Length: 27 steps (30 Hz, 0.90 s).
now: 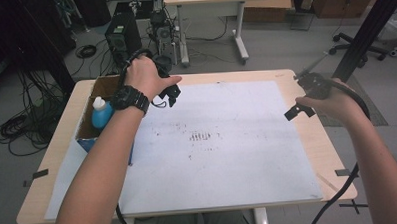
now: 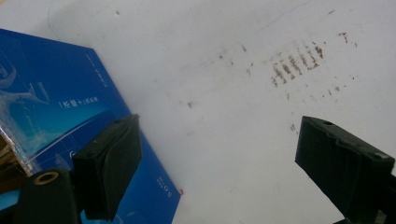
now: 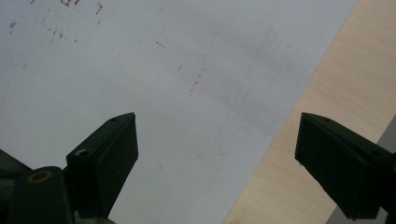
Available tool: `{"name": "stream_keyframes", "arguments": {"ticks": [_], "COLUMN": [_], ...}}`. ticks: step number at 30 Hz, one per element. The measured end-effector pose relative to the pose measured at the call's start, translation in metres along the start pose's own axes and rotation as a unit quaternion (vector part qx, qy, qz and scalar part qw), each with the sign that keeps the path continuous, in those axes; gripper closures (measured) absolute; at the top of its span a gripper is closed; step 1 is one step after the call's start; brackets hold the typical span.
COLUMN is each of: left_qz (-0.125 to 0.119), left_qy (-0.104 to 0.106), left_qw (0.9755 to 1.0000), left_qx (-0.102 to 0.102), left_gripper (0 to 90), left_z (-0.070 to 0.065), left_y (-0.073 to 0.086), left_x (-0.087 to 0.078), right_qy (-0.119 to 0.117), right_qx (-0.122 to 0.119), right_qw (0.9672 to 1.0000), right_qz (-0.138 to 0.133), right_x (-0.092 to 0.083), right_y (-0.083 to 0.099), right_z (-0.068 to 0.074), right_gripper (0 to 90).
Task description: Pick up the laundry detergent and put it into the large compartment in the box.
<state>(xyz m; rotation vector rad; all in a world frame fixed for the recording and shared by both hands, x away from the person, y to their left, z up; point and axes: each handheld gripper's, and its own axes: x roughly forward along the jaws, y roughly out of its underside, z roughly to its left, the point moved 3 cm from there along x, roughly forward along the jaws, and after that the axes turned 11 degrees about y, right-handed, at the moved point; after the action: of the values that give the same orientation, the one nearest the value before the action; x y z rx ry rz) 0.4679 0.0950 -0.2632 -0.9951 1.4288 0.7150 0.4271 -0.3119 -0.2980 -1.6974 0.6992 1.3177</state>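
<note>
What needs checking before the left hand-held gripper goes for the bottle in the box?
1. Left hand-held gripper jaws apart, nothing between them: ok.
2. Right hand-held gripper jaws apart and empty, over the mat's right edge: ok.
3. Blue bottle upright in the cardboard box, white cap up: ok.
4. Left hand-held gripper lined up over the bottle: not ok; it hangs over the white mat just right of the box.
5. Free room around the bottle inside the box: cannot tell; the forearm covers part of it.
</note>
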Motion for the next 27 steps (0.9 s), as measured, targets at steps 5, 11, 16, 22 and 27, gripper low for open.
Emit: {"name": "stream_keyframes", "arguments": {"ticks": [5, 11, 16, 22, 27], "left_qz": [0.000, 0.003, 0.000, 0.003, 0.000], "left_qy": [0.001, 0.002, 0.007, 0.005, 0.006], "left_qw": [1.0000, 1.0000, 1.0000, 1.0000, 1.0000], "left_qx": [0.000, 0.000, -0.002, -0.003, -0.002], "left_gripper": [15.0, 14.9, 14.9, 14.9, 14.9], "left_z": [-0.0004, -0.0001, 0.0000, 0.0004, 0.0006], "left_y": [0.0008, 0.0016, 0.0027, 0.0049, 0.0057], "left_x": [0.0002, 0.0002, 0.0014, 0.0051, 0.0039], "right_qy": [0.000, 0.000, 0.002, 0.002, 0.003], "right_qx": [0.000, 0.001, 0.002, 0.001, 0.002], "right_qw": [1.0000, 1.0000, 1.0000, 1.0000, 1.0000], "right_qz": [0.000, 0.000, 0.000, 0.002, 0.001], "right_x": [-0.0007, -0.0017, -0.0025, -0.0018, -0.0027], "right_y": [0.0002, 0.0009, 0.0021, 0.0032, 0.0033], "right_z": [0.0007, 0.0014, 0.0016, 0.0032, 0.0042], "right_gripper": [13.2, 13.2, 13.2, 13.2, 13.2]}}
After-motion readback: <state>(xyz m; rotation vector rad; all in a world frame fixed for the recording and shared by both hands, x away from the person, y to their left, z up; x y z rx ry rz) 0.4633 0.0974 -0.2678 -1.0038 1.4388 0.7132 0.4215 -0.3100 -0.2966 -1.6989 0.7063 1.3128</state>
